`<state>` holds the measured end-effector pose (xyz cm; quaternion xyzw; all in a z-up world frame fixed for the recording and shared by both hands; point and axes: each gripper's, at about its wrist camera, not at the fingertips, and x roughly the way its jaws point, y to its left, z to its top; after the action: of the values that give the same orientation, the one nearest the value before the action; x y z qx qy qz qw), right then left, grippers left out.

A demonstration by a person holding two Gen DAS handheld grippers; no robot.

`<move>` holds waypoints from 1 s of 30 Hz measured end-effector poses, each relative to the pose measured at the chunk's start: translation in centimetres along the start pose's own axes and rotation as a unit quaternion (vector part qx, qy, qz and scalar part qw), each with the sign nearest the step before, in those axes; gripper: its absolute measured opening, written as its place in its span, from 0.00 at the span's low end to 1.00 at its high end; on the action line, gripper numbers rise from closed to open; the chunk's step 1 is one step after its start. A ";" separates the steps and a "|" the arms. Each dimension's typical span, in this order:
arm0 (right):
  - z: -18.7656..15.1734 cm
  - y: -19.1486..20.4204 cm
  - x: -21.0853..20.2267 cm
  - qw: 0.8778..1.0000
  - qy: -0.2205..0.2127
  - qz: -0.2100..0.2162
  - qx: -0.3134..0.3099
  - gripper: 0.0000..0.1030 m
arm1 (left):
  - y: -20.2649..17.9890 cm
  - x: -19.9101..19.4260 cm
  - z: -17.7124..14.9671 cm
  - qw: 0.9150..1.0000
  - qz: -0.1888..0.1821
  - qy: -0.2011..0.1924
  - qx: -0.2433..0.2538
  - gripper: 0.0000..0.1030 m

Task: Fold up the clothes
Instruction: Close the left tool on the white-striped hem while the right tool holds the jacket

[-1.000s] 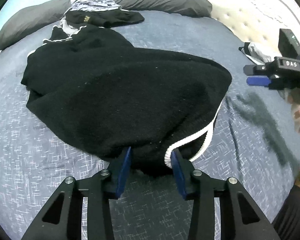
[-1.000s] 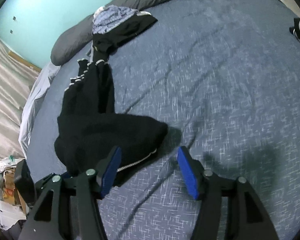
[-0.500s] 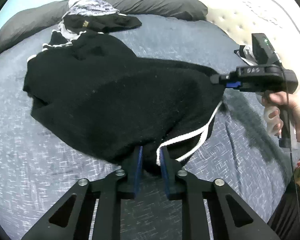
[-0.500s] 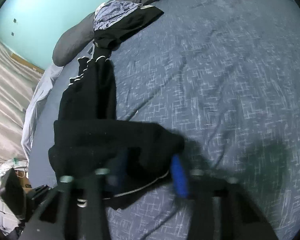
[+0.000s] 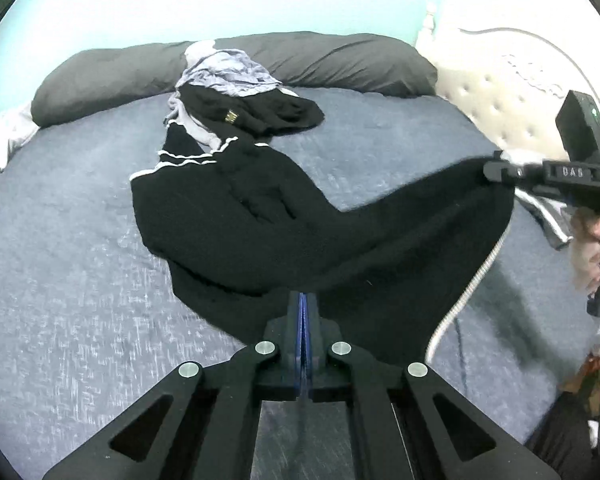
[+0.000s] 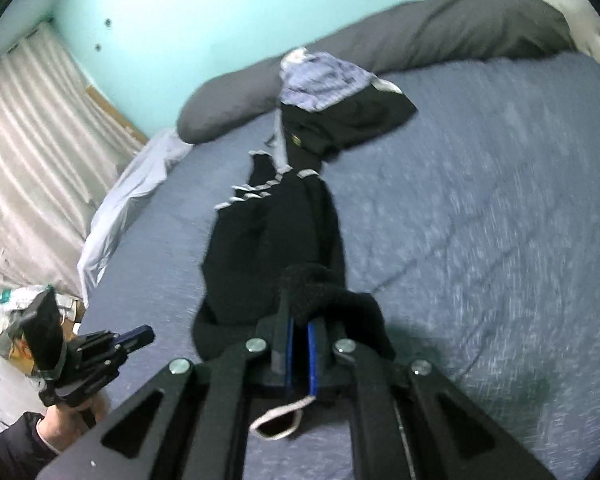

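Nearest in the left wrist view, the left gripper [image 5: 302, 300] has its blue-padded fingers [image 5: 298, 320] pressed together on the near hem of the black knitted garment with white corded trim [image 5: 300, 216], having just been closing with the cloth between them. To the right, at about the same depth, the right gripper [image 5: 496, 170] pinches the opposite corner of that hem; in its own view the right gripper [image 6: 300, 336] shows a bunched fold of black knit clamped in the narrow gap between its fingers [image 6: 312, 356], which have likewise just been closing on the cloth, with a loop of white cord [image 6: 280, 420] dangling beneath. The garment lies on the blue-grey flecked bedspread [image 5: 80, 260], its near edge raised between the two grips and its far part trailing flat towards the middle of the bed. It looks soft, limp and fairly light but thick: it sags in a curve between the two holds, so it will drape, not keep a shape, and the loose knit may stretch or slip if pinched by too thin an edge. The corded hem corners seem the firmest places to hold, as now. Farther off, a second dark garment with a pale patterned cloth on top [image 5: 236, 92] lies touching its far end, and beyond that a long dark grey pillow [image 5: 340, 60] runs across the far edge of the bed.
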<state>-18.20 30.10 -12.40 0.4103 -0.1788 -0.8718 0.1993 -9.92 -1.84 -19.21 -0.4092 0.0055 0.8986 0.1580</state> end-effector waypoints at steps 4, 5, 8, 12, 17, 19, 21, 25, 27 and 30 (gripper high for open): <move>0.0 0.9 -0.3 1.000 0.011 -0.010 0.002 0.05 | -1.2 0.8 -1.7 1.000 -0.019 0.022 -0.005 0.00; -0.1 1.0 -0.3 1.000 0.014 -0.012 0.003 0.05 | -1.6 1.2 -2.2 0.999 -0.026 0.029 -0.010 0.03; -0.6 0.6 0.0 1.000 0.021 -0.020 0.011 0.05 | -3.3 3.6 -4.0 0.997 -0.044 0.057 -0.013 0.26; -1.2 -0.6 0.7 0.999 0.031 -0.022 0.023 0.05 | -5.2 6.3 -5.4 0.995 -0.061 0.078 -0.013 0.44; -1.7 -2.5 1.9 0.998 0.040 -0.023 0.038 0.05 | -7.5 9.0 -5.7 0.994 -0.065 0.085 -0.004 0.60; -1.8 -3.3 2.1 0.998 0.040 -0.020 0.046 0.05 | -8.0 10.0 -5.9 0.995 -0.053 0.088 0.001 0.60; -1.9 -3.9 2.3 0.998 0.040 -0.015 0.052 0.05 | -8.2 10.8 -6.0 0.995 -0.041 0.093 0.003 0.60; -2.2 -4.7 2.9 0.998 0.044 -0.013 0.053 0.05 | -8.9 11.9 -6.5 0.995 -0.024 0.094 0.012 0.61; -2.3 -5.1 3.2 0.997 0.045 -0.015 0.056 0.05 | -9.2 12.4 -6.5 0.995 -0.015 0.095 0.016 0.61; -2.5 -5.5 3.7 0.997 0.049 -0.018 0.058 0.05 | -8.8 13.0 -6.4 0.996 -0.004 0.089 0.012 0.61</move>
<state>-19.49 32.60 -18.90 0.4662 -0.2121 -0.8424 0.1675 -10.64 9.29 -31.98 -0.4859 0.0289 0.8577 0.1656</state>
